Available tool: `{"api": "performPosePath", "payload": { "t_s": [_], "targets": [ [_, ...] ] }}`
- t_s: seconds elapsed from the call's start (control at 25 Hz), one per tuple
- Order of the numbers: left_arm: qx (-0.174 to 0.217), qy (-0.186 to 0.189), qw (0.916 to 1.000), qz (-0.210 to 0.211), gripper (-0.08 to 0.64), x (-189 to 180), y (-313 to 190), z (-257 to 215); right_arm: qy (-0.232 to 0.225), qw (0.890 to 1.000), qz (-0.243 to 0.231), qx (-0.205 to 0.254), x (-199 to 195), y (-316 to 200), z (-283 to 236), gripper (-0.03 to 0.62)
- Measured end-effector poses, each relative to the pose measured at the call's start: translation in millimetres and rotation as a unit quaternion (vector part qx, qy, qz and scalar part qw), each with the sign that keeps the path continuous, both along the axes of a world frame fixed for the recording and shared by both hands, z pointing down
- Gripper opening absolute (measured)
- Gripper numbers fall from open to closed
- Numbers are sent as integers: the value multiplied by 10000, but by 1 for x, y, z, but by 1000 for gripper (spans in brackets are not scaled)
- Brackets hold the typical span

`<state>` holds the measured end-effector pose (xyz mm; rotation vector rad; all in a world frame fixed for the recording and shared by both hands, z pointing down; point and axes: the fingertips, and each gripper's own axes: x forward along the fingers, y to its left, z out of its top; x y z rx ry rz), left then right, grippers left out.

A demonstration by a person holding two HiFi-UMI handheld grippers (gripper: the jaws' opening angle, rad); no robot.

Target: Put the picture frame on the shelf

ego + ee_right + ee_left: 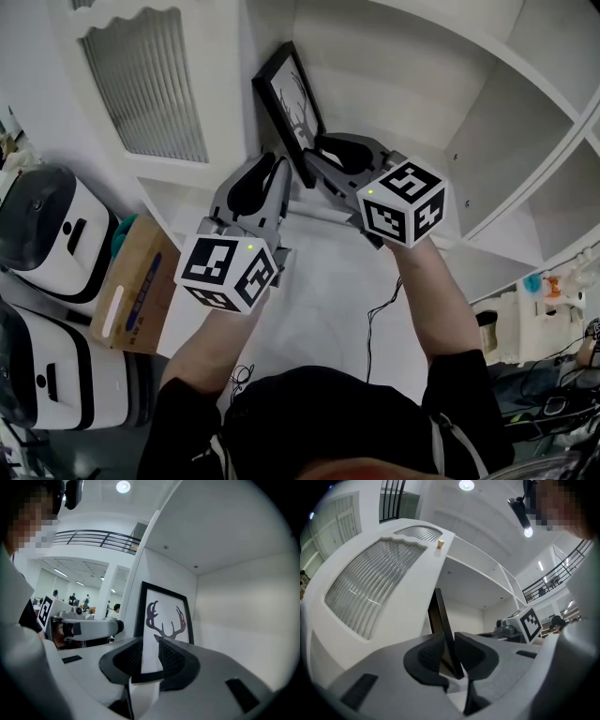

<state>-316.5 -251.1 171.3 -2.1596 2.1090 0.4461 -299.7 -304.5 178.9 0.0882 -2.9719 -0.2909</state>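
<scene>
Shelf (403,66): white compartment ahead of left gripper (451,645).
Ribbed door (141,84): to its left.
Picture frame (289,96): black, antler print, upright within compartment.
Left gripper: clamped on frame edge.
Right gripper (150,652): jaws apart, frame corner between.

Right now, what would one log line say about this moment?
picture frame: standing in shelf compartment | left hand-held gripper: clamped on frame edge | right hand-held gripper: jaws apart, not gripping
</scene>
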Motion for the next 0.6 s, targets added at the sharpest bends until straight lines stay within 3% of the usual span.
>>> {"api": "performPosePath", "payload": {
  "t_s": [0.32, 0.6],
  "targets": [
    [-42, 77, 9999, 119, 71, 5, -7, 6, 329, 9989, 201, -277, 5, -24, 5, 98],
    [-56, 77, 9999, 88, 71, 1, -2, 9, -152, 9979, 410, -487, 23, -33, -5, 98]
  ]
}}
